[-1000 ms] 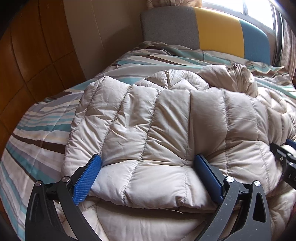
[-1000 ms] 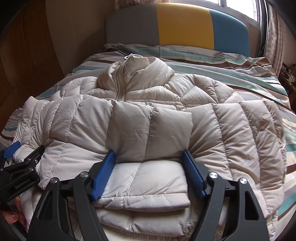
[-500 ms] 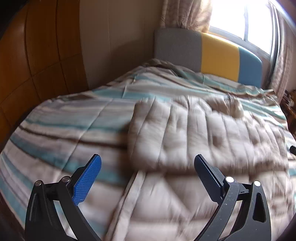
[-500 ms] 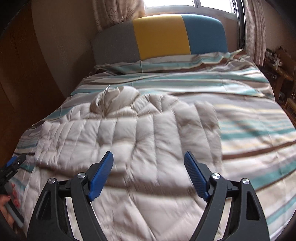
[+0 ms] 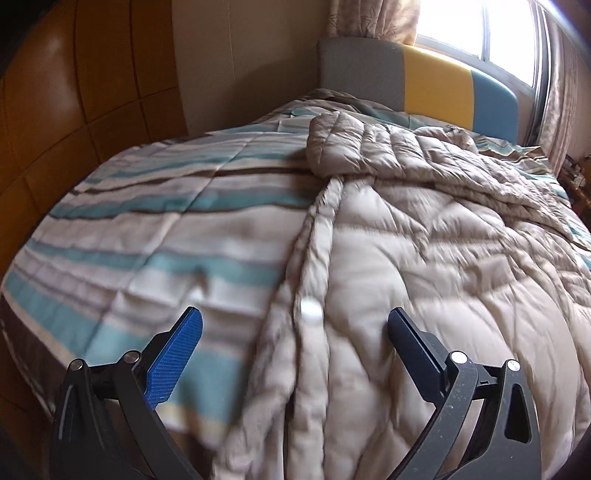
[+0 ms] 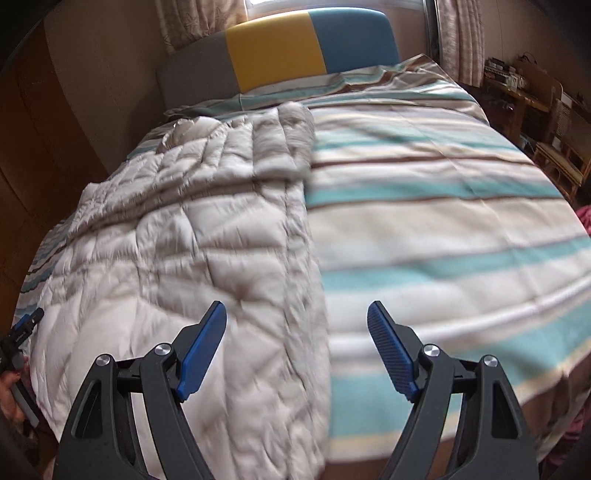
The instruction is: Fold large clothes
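- The left gripper [image 5: 293, 328] has its blue-padded fingers [image 5: 173, 363] spread wide with nothing between them; they hang above the bed without touching cloth.
- Below the gap of that gripper runs the left side edge of the beige puffer jacket [image 5: 424, 251], a bunched seam line with a pale snap [image 5: 311, 309] on it (motion blur softens the detail here).
- The right gripper [image 6: 297, 325] is likewise spread, its blue fingers [image 6: 201, 350] empty and clear of the fabric.
- Its left finger sits over the quilted jacket [image 6: 177, 236]; its right finger sits over bare striped bedding, so the jacket's right side edge runs between the two.
- The jacket lies spread flat lengthwise on the bed, hem toward the cameras and collar [image 6: 177, 131] toward the headboard, with a sleeve [image 6: 280, 140] folded across the upper chest.
- In the left wrist view the same folded part shows as a quilted slab [image 5: 343, 144] at the jacket's far end.
- Around the jacket is the striped duvet [image 6: 443, 206] in teal, cream and brown bands, covering the whole bed.
- At the far end stands the headboard [image 6: 273, 55], panelled grey, yellow and blue, with curtains [image 5: 373, 18] and a bright window behind it.
- A wooden wall panel [image 5: 85, 81] flanks the bed on the left; wooden furniture [image 6: 535, 107] stands to the right.
- At the lower left edge of the right wrist view, part of the left gripper shows beside the jacket.
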Demonstrator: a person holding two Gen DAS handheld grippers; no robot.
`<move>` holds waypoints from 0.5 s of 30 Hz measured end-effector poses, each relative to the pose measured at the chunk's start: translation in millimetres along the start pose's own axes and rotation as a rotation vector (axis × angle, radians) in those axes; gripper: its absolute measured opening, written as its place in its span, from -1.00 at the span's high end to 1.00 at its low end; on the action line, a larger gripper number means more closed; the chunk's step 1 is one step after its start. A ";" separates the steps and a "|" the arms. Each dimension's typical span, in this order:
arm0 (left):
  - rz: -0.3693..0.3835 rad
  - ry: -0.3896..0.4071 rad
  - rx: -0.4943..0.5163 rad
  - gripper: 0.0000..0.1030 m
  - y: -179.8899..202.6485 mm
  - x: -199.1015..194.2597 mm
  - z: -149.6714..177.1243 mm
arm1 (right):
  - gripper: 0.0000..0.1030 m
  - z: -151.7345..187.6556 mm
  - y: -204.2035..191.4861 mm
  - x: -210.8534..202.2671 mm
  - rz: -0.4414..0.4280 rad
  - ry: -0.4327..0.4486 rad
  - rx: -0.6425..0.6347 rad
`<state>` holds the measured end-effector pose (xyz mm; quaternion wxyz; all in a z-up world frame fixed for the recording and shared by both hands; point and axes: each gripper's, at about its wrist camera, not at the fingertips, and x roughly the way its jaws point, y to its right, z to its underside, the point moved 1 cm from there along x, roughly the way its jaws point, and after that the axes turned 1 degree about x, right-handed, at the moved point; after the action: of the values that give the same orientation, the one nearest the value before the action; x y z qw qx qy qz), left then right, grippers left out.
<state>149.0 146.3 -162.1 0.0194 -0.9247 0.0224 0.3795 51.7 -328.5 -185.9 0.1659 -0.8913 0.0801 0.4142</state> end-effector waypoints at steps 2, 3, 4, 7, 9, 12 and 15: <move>0.017 0.003 -0.001 -0.94 0.0 -6.6 10.0 | -0.52 17.6 6.8 -5.6 -0.005 -0.014 0.013; 0.029 0.007 -0.001 -0.94 0.4 -9.9 15.9 | -0.52 24.6 9.8 -7.8 -0.011 -0.018 0.021; 0.038 0.013 -0.002 -0.94 1.1 -13.5 20.9 | -0.51 28.9 11.2 -9.2 -0.015 -0.016 0.026; 0.052 0.025 -0.014 -0.93 3.2 -20.3 29.8 | -0.49 45.1 14.2 -14.4 -0.035 -0.020 0.036; 0.064 0.027 -0.037 -0.90 4.1 -24.0 34.9 | -0.48 50.2 11.3 -16.0 -0.039 -0.022 0.030; 0.082 0.031 -0.069 -0.88 6.5 -30.7 44.0 | -0.47 60.1 10.0 -20.8 -0.046 -0.007 0.019; 0.107 0.024 -0.074 -0.75 9.9 -33.5 51.8 | -0.44 67.6 11.2 -21.9 -0.060 -0.003 0.032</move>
<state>88.4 140.0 -175.6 -0.0354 -0.9268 0.0581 0.3694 -13.7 -314.3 -212.4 0.1928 -0.8900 0.0598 0.4089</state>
